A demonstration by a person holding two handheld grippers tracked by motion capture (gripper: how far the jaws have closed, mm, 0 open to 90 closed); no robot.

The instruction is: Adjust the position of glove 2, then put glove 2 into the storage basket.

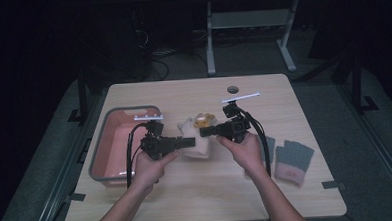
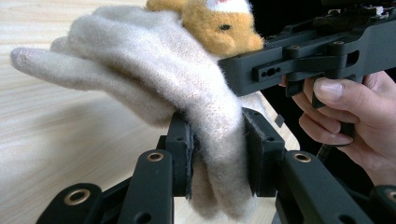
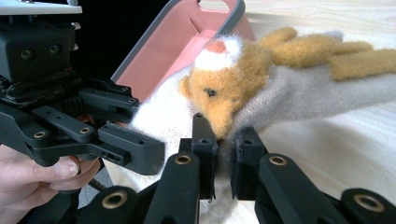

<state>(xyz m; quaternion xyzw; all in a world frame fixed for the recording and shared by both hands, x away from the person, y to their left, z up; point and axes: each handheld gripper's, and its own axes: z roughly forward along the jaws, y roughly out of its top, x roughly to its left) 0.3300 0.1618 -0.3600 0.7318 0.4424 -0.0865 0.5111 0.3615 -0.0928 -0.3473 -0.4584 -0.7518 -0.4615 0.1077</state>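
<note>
A fluffy cream glove (image 1: 195, 140) with an orange fox-face patch (image 1: 204, 122) hangs between both grippers above the middle of the table. In the left gripper view my left gripper (image 2: 218, 154) is shut on the glove's (image 2: 154, 74) cuff end, with the fox face (image 2: 219, 25) behind. In the right gripper view my right gripper (image 3: 223, 161) is shut on the cream fabric (image 3: 303, 93) just under the fox face (image 3: 219, 88). From above, the left gripper (image 1: 188, 142) and the right gripper (image 1: 206, 131) face each other across the glove.
A pink bin with a grey rim (image 1: 113, 144) stands at the left of the wooden table (image 1: 188, 201); its rim (image 3: 154, 51) rises behind the glove. A pair of grey gloves with pink cuffs (image 1: 291, 159) lies at the right. A round hole (image 1: 232, 90) sits near the far edge.
</note>
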